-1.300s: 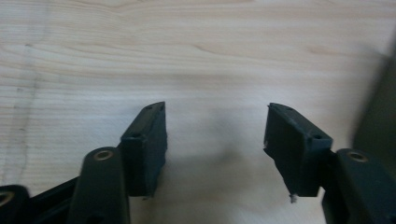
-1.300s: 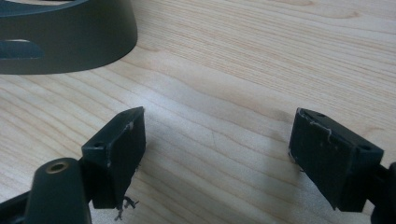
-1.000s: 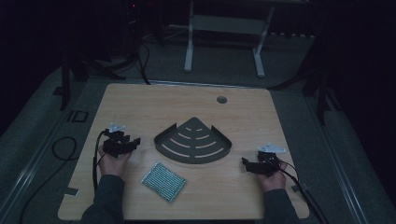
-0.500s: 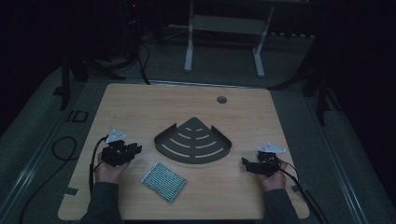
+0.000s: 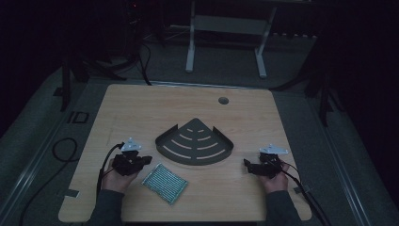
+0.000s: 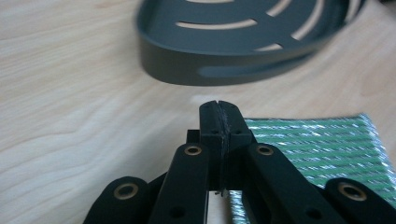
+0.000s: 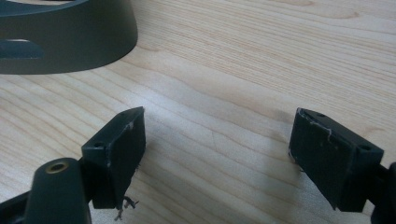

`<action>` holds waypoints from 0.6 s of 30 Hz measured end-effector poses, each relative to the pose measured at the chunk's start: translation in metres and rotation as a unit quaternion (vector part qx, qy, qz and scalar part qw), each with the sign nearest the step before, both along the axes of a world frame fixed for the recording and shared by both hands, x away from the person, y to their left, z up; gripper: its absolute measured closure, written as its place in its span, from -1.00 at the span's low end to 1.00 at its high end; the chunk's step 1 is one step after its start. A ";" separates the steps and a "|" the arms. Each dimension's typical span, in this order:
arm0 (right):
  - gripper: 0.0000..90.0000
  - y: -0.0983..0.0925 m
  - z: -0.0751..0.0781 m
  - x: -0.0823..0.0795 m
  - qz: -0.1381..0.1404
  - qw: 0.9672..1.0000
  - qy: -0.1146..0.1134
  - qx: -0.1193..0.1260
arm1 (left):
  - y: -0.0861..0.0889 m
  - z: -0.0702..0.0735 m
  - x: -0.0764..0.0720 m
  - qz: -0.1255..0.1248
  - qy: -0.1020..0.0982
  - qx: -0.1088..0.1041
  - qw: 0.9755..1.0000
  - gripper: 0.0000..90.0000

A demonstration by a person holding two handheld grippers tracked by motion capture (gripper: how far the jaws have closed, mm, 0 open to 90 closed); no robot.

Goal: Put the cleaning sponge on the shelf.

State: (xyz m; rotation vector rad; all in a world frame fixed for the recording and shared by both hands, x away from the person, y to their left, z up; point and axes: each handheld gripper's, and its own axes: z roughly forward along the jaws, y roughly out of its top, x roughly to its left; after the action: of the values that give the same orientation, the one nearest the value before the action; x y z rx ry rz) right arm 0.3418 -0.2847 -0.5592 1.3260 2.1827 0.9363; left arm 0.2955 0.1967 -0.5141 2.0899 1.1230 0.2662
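A dark grey fan-shaped slotted tray (image 5: 195, 149) lies at the middle of the wooden table. A green ribbed pad (image 5: 164, 182) lies flat in front of it, to the left. My left gripper (image 5: 147, 159) sits just left of the pad and points right; its jaws have just been closing and now meet with nothing between them. In the left gripper view the shut tips (image 6: 219, 109) hover over bare wood, with the pad (image 6: 322, 144) at the right and the tray (image 6: 224, 70) ahead. My right gripper (image 5: 246, 163) rests right of the tray, open (image 7: 217, 140) over bare wood, the tray wall (image 7: 70, 42) at its upper left.
A round cable hole (image 5: 223, 100) sits near the table's far edge. Cables trail from both grippers off the near edge. Beyond the table, a white desk frame (image 5: 190, 42) stands on the dark floor, and a black cable loop (image 5: 63, 148) lies at the left.
My left hand has slid toward the near edge and a little right, closer to the green pad. The right hand has stayed put.
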 end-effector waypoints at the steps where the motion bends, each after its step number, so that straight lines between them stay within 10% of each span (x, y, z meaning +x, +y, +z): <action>1: -0.59 0.000 0.000 0.000 0.000 1.000 0.000 0.000 | -0.003 0.000 -0.002 -0.005 0.001 -0.001 1.000 1.00; 18: -0.59 0.000 0.000 0.000 0.000 1.000 0.000 0.000 | -0.037 -0.009 -0.018 -0.063 0.025 0.022 0.997 1.00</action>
State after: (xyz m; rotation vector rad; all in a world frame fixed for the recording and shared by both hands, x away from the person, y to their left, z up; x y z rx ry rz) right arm 0.3419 -0.2846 -0.5591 1.3271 2.1829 0.9365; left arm 0.2772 0.1599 -0.5228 2.2066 1.0174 0.1806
